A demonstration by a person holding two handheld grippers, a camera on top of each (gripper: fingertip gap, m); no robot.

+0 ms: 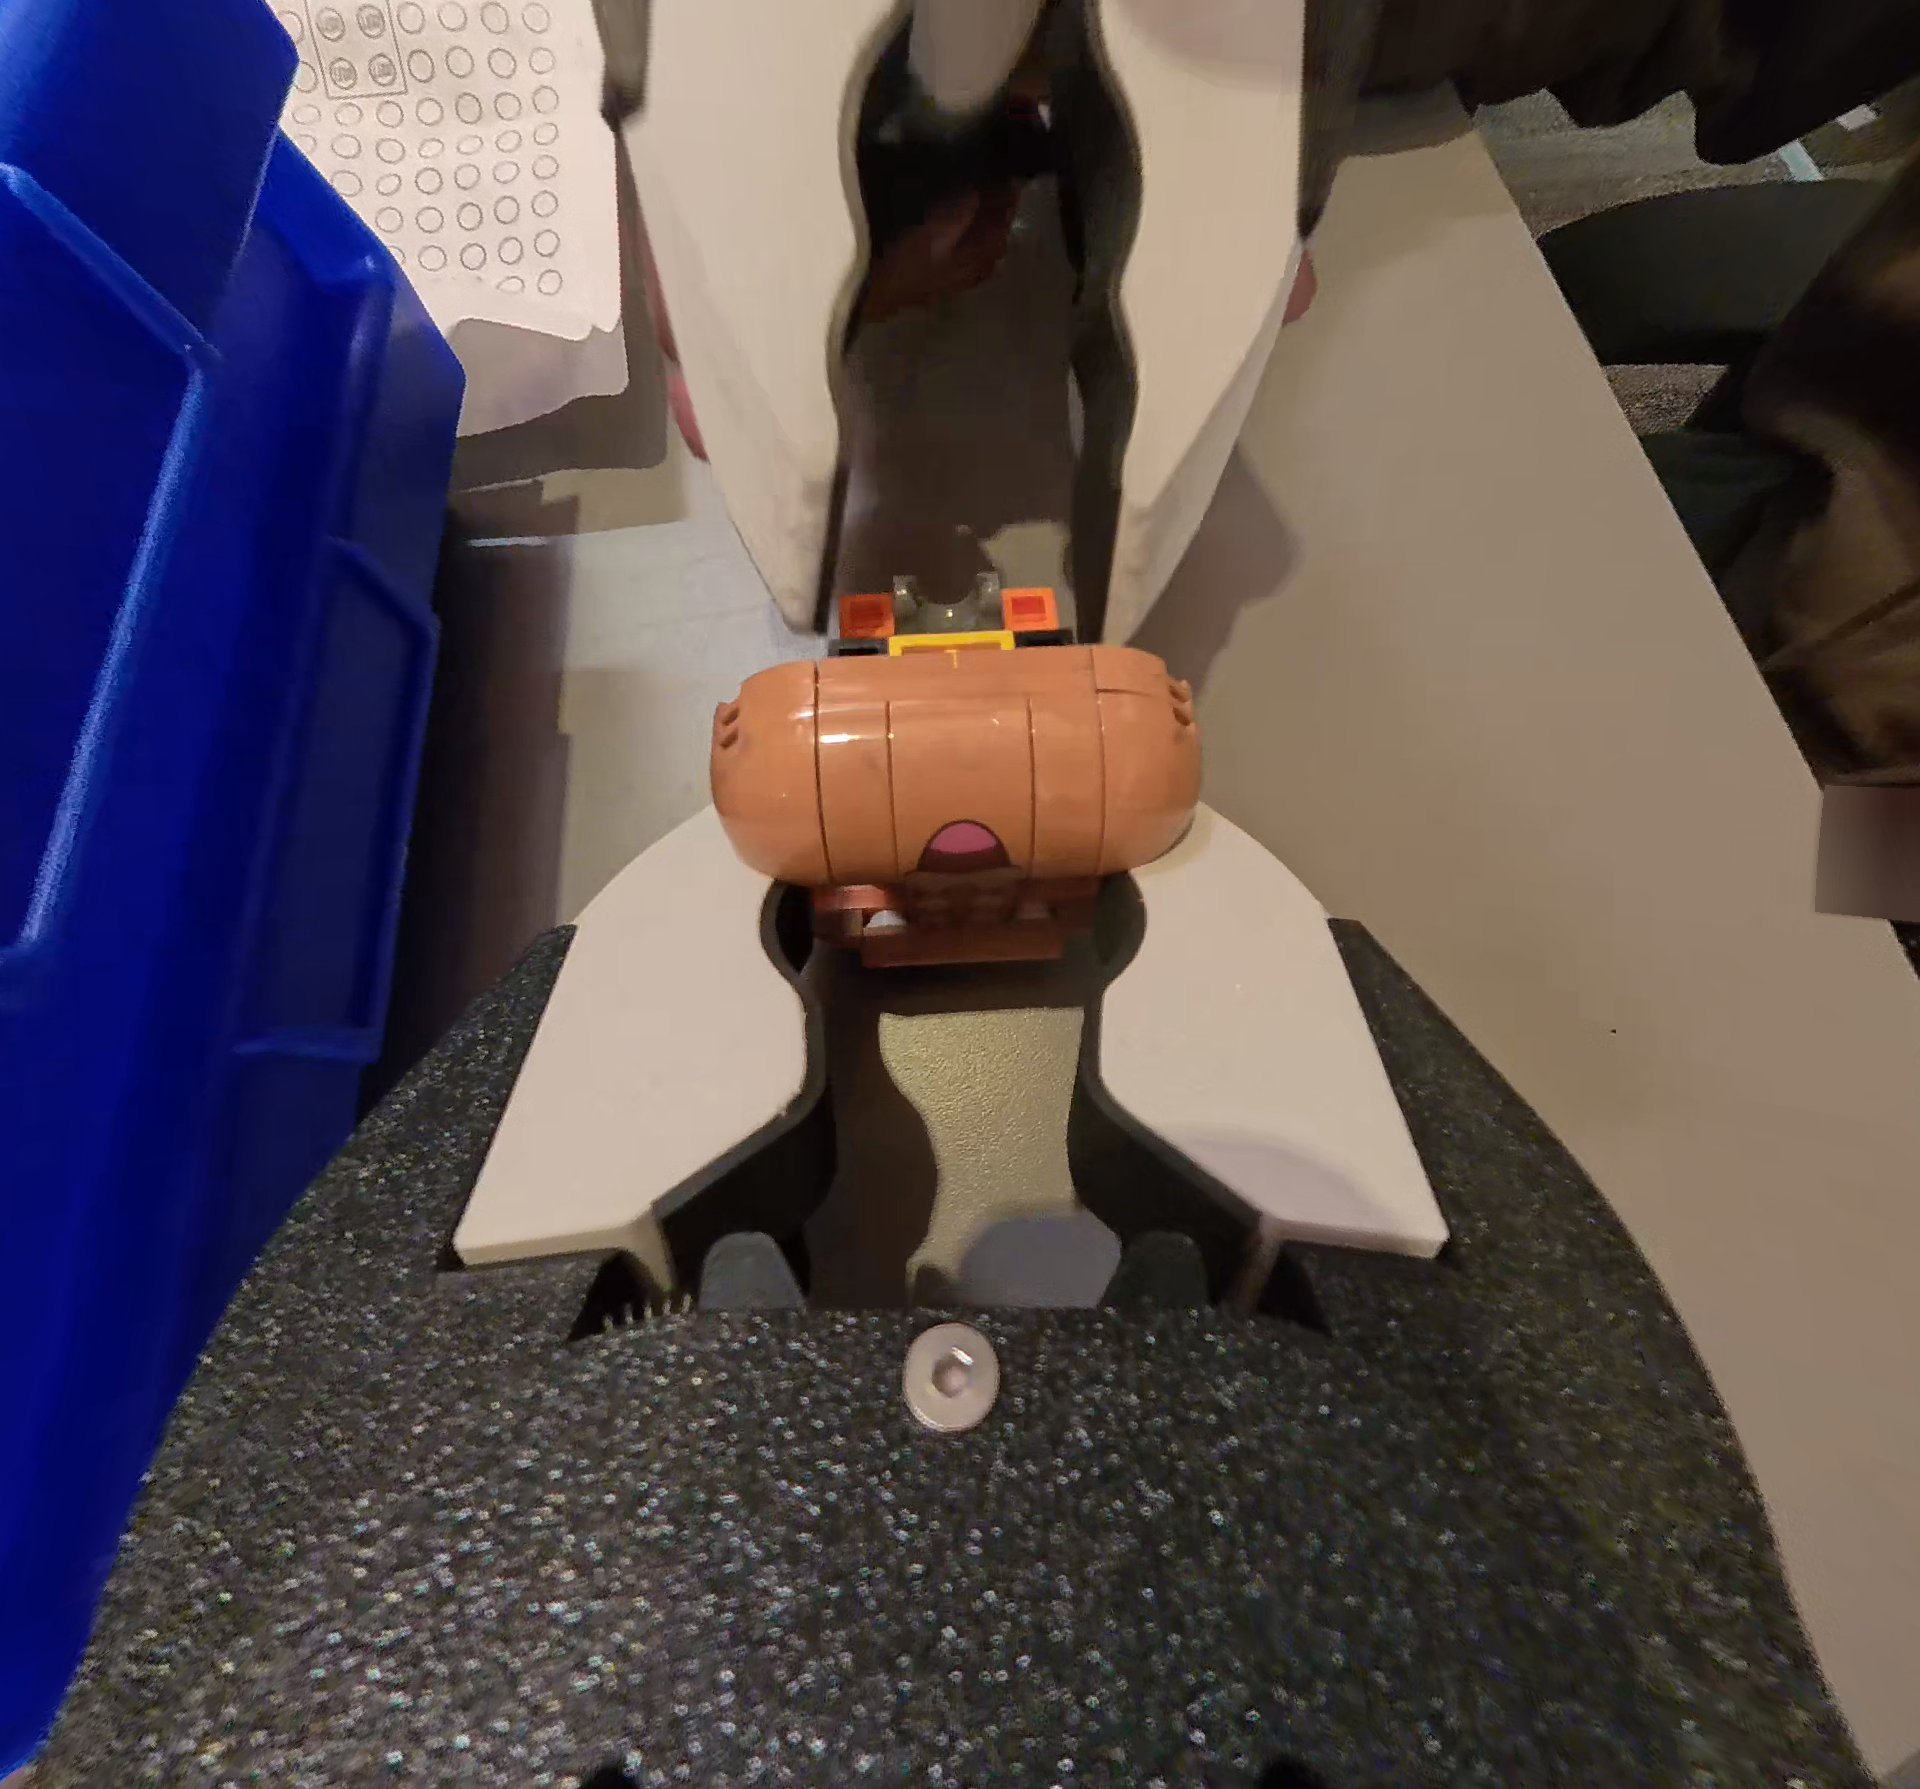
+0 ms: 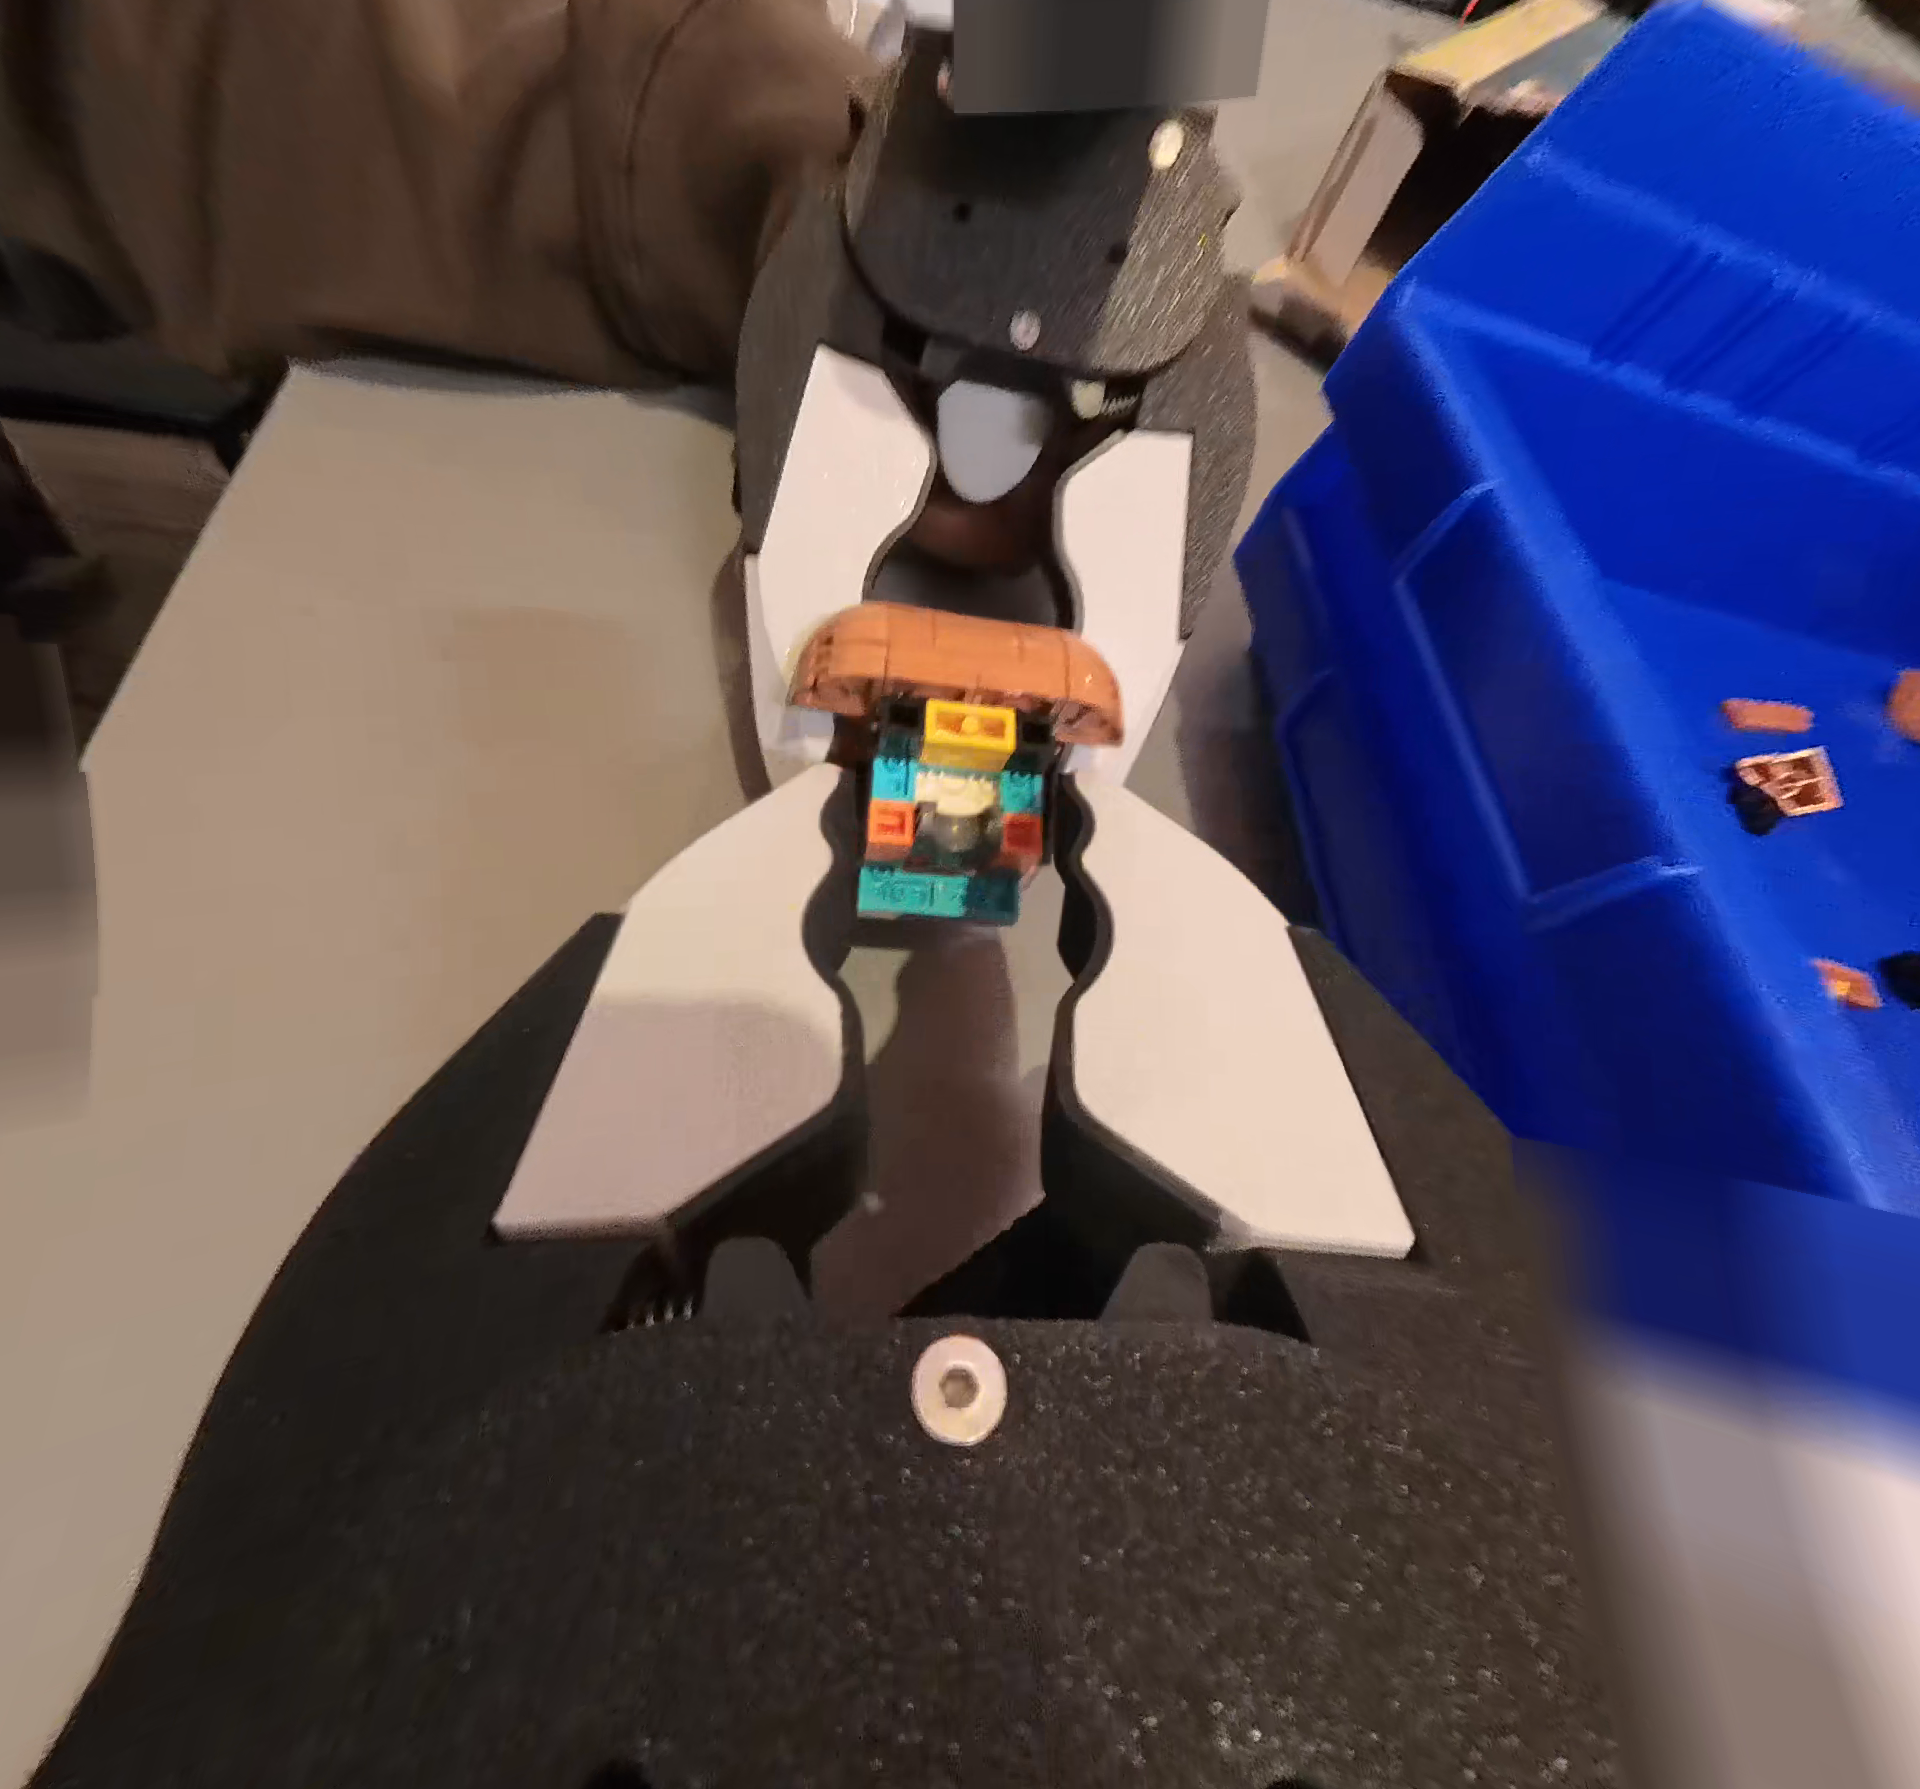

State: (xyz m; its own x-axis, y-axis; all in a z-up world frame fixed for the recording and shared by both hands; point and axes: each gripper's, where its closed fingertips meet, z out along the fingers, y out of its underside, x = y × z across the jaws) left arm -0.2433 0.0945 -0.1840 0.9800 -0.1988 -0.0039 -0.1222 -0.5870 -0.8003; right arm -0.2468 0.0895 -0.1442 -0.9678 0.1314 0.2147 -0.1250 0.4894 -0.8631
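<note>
Two handheld grippers meet tip to tip over a pale table (image 2: 343,659), both closed on one small toy-brick model (image 1: 956,783). In the left wrist view, the left gripper (image 1: 951,918) has its white, wavy-edged fingers (image 1: 665,1043) drawn in around the model's dark-brown lower bricks, with the glossy tan, barrel-shaped top sitting just above the tips; a pink, tongue-like printed patch shows low on its front. The right gripper (image 2: 951,856), seen in its own view, pinches the opposite end, a blocky core of teal, orange and yellow bricks around a clear round piece, with the fingers narrowed to the width of that core. Each gripper body is black, speckled, rough-grained plastic with a silver screw (image 2: 958,1391) at the centre. A blue plastic bin (image 2: 1662,596) with ribbed, smooth walls stands just beside the grippers, and loose brown brick pieces (image 2: 1785,783) lie on its floor. A white sheet (image 1: 436,170) printed with rows of circles lies on the table beyond the bin; no wording on it can be made out. A brown sleeve (image 2: 416,129) reaches in behind the left gripper.
</note>
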